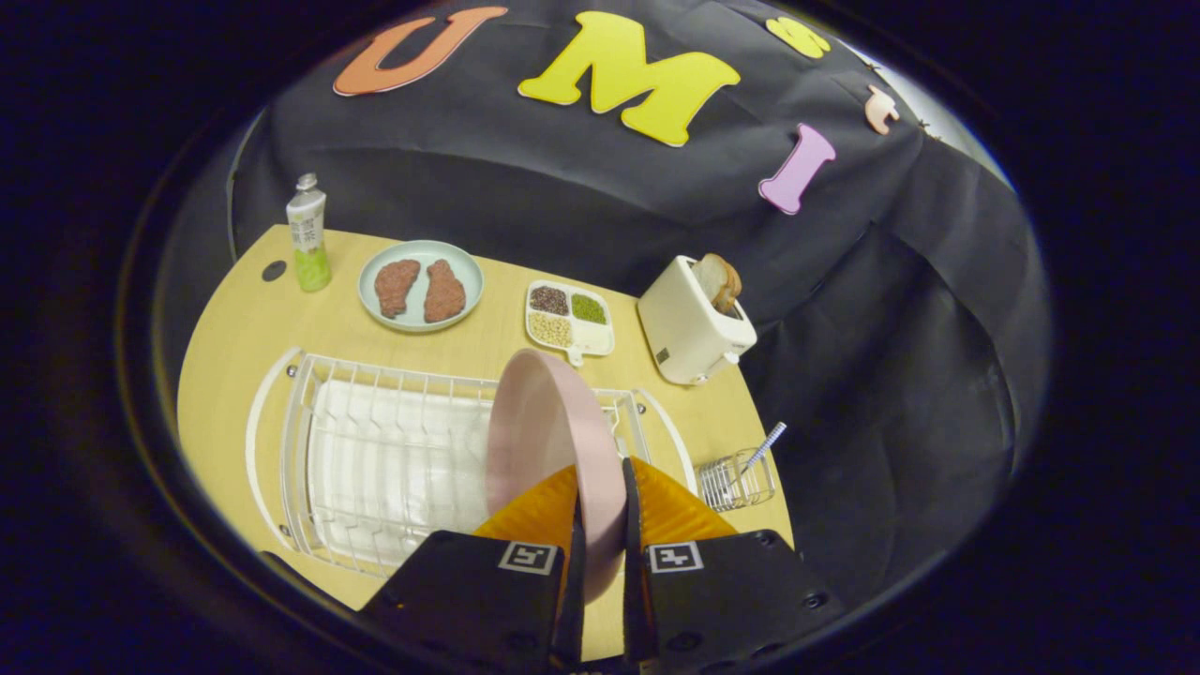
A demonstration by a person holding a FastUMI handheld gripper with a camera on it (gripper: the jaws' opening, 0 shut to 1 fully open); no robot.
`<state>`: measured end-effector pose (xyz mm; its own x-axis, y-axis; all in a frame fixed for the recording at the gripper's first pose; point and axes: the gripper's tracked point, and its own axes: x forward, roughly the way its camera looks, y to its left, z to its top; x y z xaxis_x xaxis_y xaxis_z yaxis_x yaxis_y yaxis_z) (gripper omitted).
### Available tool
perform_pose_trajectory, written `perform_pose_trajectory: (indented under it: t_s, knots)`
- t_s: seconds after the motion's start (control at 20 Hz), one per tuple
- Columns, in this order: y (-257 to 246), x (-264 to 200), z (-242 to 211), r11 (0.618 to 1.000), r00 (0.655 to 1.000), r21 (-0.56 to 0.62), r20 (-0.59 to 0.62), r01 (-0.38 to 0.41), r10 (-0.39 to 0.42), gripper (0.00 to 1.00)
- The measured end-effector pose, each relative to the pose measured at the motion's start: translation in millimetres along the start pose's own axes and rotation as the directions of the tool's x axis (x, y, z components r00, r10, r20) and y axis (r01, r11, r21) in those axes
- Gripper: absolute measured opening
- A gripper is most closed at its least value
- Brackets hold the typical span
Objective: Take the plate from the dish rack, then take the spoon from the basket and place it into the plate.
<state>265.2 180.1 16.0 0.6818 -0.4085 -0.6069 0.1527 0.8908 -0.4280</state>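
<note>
The fingers (600, 506) are pinching the rim of the pink plate (548, 431), one on each face, and the plate stands on edge between them, over the right end of the white dish rack (375, 450). Whether its lower edge is touching the wires or just above them cannot be told, since the fingers hide that part. The rest of the rack looks bare, so the first step of the task appears to be in hand but not finished: the plate has yet to be laid flat somewhere on the table (234, 337). The spoon (764, 445) is untouched, its striped handle sticking up out of the small wire basket (736, 483) near the table's right edge, just beside the rack. Fetching it and laying it in the plate is all still to do. Along the far edge of the table stand a bottle (307, 234), a pale plate with two pieces of meat (420, 286), a divided dish of grains (569, 321) and a toaster (692, 323) with bread in it.
</note>
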Motion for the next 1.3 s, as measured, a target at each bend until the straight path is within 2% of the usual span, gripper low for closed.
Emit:
perform_pose_trajectory:
  t_s: [0.15, 0.25, 0.55, 0.75, 0.95, 1.0, 1.1, 1.15, 1.3]
  knots:
    - [-14.5, -24.3, -9.9, 0.998, 0.996, 0.013, 0.057, -0.069, 0.069, 0.22]
    - [-25.5, -43.0, -24.3, 0.989, 0.985, 0.016, 0.095, -0.147, 0.145, 0.22]
    - [-70.7, -85.8, -101.3, 0.947, 0.917, 0.013, 0.256, -0.32, 0.306, 0.22]
    - [-70.9, -73.0, -174.8, 0.9, 0.877, 0.042, 0.25, -0.433, 0.41, 0.22]
    - [-40.6, -51.0, -242.3, 0.828, 0.83, 0.117, 0.203, -0.548, 0.52, 0.22]
    - [-35.2, -42.4, -254.3, 0.817, 0.824, 0.135, 0.193, -0.561, 0.534, 0.22]
    - [-29.7, -17.4, -272.9, 0.824, 0.836, 0.15, 0.167, -0.546, 0.523, 0.22]
    - [-28.4, -10.1, -278.6, 0.808, 0.825, 0.171, 0.161, -0.564, 0.542, 0.21]
    - [-23.6, 1.0, -293.4, 0.723, 0.761, 0.24, 0.149, -0.648, 0.632, 0.22]
